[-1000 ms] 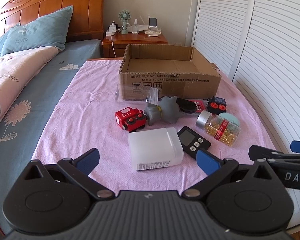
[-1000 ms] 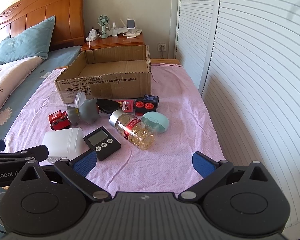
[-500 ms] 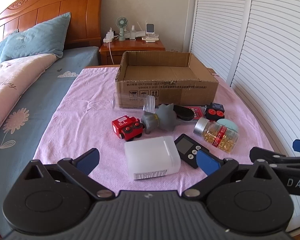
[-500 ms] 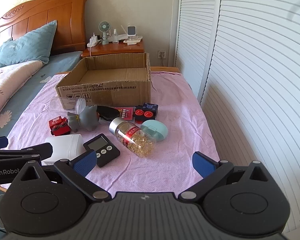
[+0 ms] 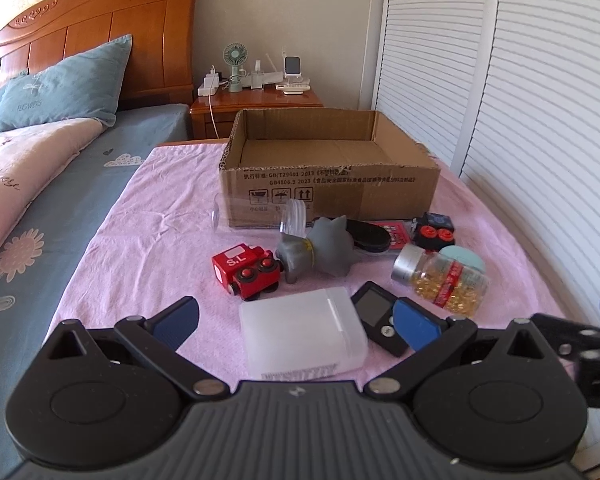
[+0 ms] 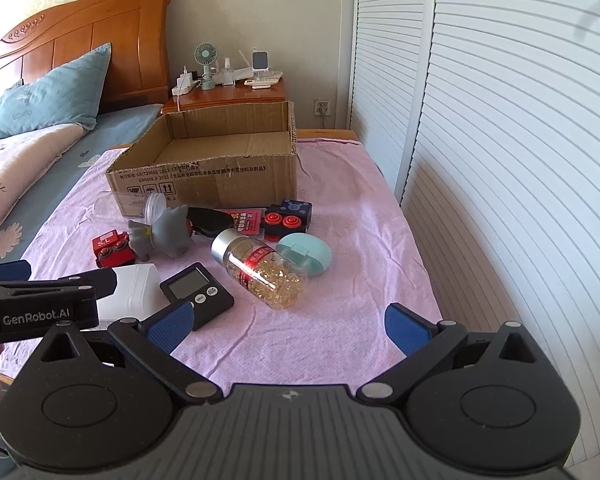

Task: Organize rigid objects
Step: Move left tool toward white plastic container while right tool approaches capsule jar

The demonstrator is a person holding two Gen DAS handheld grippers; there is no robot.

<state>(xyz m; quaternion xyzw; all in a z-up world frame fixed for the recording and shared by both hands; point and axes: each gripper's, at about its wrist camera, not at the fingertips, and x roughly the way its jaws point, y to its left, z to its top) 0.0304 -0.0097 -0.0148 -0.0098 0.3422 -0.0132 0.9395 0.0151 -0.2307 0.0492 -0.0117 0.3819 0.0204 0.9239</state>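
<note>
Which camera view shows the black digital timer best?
The right wrist view: the black digital timer lies whole there, screen and buttons visible. In the left wrist view, the left gripper's blue pad covers part of the timer, hiding its buttons.

Cardboard box [image 5: 328,184] behind toy train [image 5: 246,270], timer [image 5: 380,316], pill bottle [image 5: 440,280]; train leftmost, bottle rightmost.

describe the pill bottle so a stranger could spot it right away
Start at the open cardboard box on the pink cloth. Nearer than it, among the scattered items, the pill bottle lies on its side against a mint oval case. It alone is clear, full of golden capsules, silver-capped, red-labelled.
</note>
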